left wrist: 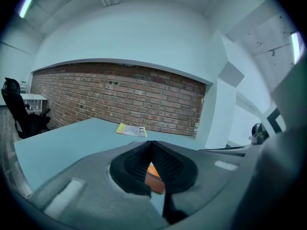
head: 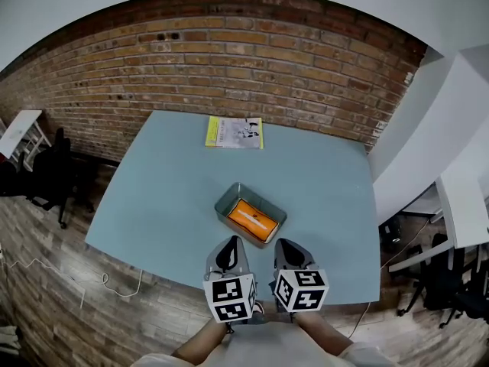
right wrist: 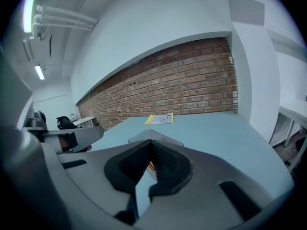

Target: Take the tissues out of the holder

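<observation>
Orange tissues (head: 252, 220) lie in the holder (head: 222, 204) at the centre of the tabletop (head: 153, 197), at 12 o'clock from the left gripper (head: 231, 242) and right gripper (head: 284, 244). Both have jaws together, empty; if they arrive unopened, they could just push the holder away

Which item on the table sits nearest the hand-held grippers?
The holder with the orange tissue pack; the yellow booklet lies at the far edge.

I'm looking into what seems an office workroom: I'm seeing a bare brick wall (head: 252, 44), a plain blue-grey table (head: 168, 182), black swivel chairs (head: 50, 174) beside white desks (head: 21, 128), wood-look flooring (head: 46, 297) and strip lights (left wrist: 24, 5) overhead.
</observation>
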`<action>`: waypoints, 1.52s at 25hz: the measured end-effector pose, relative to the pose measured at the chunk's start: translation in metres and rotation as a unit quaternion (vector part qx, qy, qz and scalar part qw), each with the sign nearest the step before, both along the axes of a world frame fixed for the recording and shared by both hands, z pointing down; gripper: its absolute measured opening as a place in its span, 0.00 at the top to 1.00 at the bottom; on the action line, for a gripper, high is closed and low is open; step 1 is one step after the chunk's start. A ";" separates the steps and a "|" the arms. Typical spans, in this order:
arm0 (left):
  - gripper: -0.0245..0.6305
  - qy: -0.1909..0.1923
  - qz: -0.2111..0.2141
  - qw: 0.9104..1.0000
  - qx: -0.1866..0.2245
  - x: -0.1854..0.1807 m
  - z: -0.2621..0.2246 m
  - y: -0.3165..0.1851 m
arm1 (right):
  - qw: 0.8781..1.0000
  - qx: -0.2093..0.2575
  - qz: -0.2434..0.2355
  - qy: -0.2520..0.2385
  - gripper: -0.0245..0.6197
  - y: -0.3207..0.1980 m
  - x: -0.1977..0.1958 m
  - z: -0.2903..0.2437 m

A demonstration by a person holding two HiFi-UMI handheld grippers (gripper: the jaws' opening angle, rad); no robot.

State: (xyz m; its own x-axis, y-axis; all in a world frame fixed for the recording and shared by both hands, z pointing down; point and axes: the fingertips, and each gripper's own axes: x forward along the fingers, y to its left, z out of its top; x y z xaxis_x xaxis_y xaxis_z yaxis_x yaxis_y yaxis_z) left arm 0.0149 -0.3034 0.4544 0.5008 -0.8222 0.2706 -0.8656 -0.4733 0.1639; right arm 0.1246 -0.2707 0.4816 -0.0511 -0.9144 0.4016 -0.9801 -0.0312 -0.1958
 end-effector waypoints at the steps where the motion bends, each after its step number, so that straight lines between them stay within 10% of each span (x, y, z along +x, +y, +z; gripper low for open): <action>1: 0.97 -0.001 -0.003 1.000 -0.003 0.001 0.001 -0.002 | 1.000 0.000 -0.002 -0.002 0.95 -0.003 0.000 0.001; 17: 0.97 -0.011 -0.025 1.000 -0.005 -0.005 0.004 -0.009 | 0.997 -0.022 -0.072 0.017 0.95 -0.052 -0.001 0.027; 31: 0.97 -0.013 -0.070 0.997 -0.016 -0.032 0.011 -0.009 | 0.971 -0.101 -0.195 0.096 0.53 -0.099 -0.019 0.059; 38: 0.97 -0.016 -0.087 0.996 -0.018 -0.043 0.013 -0.010 | 0.946 -0.145 -0.249 0.148 0.49 -0.120 -0.020 0.079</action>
